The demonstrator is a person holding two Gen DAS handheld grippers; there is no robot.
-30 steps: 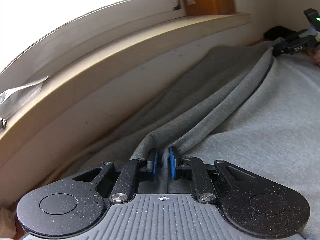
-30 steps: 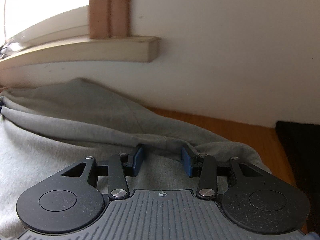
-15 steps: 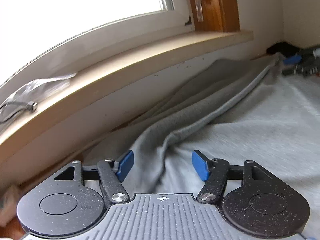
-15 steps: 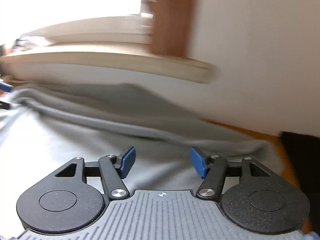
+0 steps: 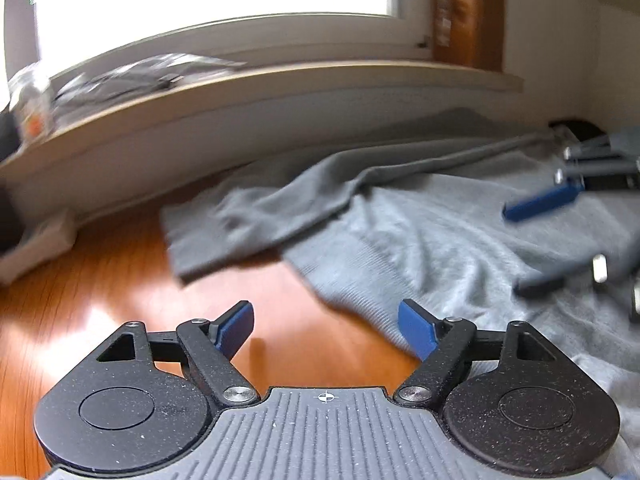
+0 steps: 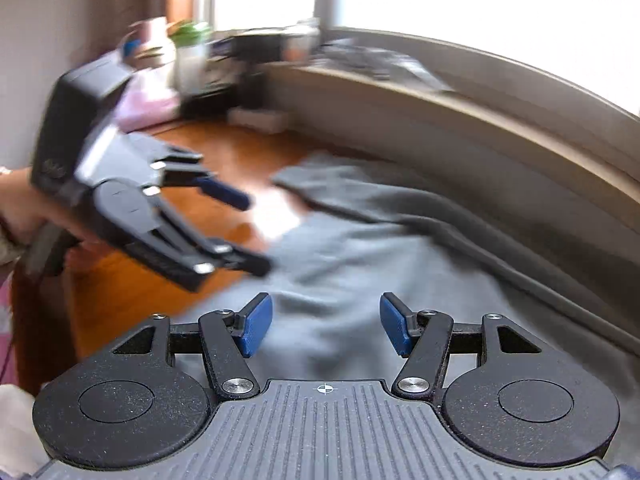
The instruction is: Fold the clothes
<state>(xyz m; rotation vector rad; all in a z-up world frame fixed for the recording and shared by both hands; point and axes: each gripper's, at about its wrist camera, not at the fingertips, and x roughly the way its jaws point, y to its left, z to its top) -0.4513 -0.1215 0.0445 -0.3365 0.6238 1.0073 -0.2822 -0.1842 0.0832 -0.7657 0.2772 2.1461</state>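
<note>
Meanwhile, the left gripper [image 5: 326,330] hovered over the wooden floor [image 5: 100,280], its jaws just spread wider with nothing between them. Beside it the grey garment [image 5: 440,240] lay below the windowsill [image 5: 280,80], soft and limp, best pinched at its hem. The right gripper [image 6: 326,330] hung parted and empty above the cloth.

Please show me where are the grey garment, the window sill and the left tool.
grey garment [image 5: 460,232], left wrist view, light flat middle part.
window sill [image 5: 320,76], left wrist view, front edge.
left tool [image 5: 326,330], left wrist view, gap between open blue pads.
</note>
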